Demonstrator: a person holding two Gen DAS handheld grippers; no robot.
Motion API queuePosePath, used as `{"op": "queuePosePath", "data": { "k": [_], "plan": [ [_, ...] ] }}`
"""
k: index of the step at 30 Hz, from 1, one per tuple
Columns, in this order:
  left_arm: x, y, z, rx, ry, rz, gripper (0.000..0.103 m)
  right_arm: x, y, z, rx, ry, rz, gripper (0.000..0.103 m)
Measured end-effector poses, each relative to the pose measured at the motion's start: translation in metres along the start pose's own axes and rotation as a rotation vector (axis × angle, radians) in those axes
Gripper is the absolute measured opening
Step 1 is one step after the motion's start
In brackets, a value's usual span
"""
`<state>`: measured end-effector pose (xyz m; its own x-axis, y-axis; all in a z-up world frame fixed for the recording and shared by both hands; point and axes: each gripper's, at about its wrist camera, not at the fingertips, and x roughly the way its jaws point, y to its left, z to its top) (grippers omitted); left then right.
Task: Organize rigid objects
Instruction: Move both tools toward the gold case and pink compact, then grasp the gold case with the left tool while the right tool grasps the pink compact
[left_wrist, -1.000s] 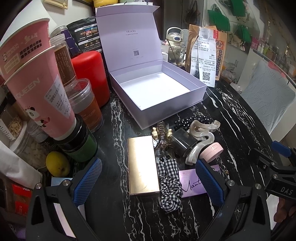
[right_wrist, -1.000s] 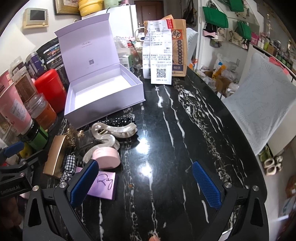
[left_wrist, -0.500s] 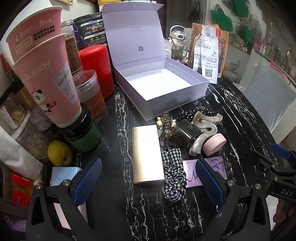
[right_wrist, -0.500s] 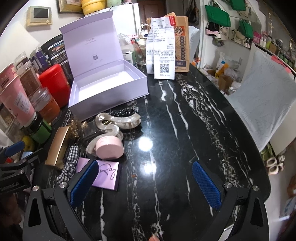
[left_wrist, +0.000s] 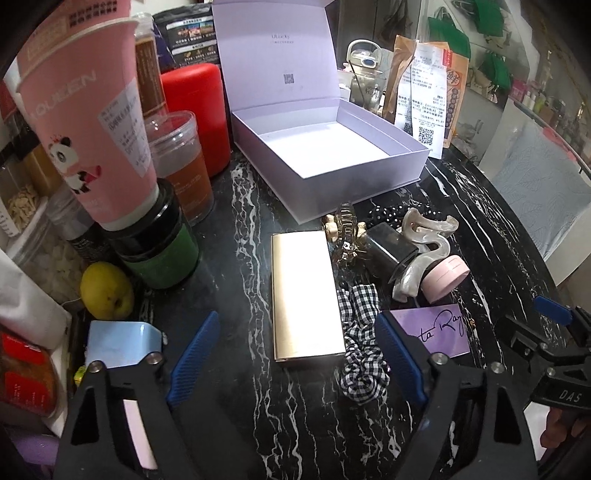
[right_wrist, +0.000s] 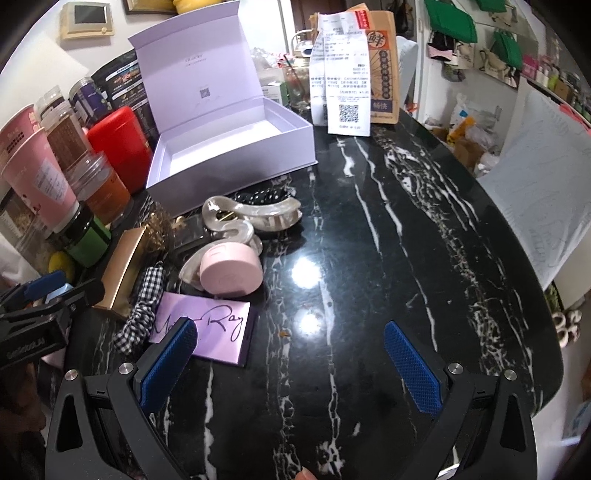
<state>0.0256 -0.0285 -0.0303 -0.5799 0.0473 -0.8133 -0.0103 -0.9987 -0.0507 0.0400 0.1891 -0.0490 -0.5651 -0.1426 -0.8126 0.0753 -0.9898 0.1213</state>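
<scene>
On the black marble table (left_wrist: 236, 424), left gripper (left_wrist: 295, 354) jaws closing around the gold case (left_wrist: 304, 295) without touching it, gingham scrunchie (left_wrist: 360, 347) beside, lavender box (left_wrist: 332, 147) open behind, right gripper (right_wrist: 291, 363) wide open, empty.

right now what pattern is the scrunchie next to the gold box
Black-and-white gingham check; the scrunchie shows best in the left wrist view.
</scene>
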Motion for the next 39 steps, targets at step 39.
{"op": "queuePosePath", "data": {
  "k": [39],
  "plan": [
    [0.065, 0.009, 0.021, -0.037, 0.137, -0.062, 0.044, 0.071, 0.022, 0.031, -0.083, 0.062, 0.190, 0.075]
  ]
}}
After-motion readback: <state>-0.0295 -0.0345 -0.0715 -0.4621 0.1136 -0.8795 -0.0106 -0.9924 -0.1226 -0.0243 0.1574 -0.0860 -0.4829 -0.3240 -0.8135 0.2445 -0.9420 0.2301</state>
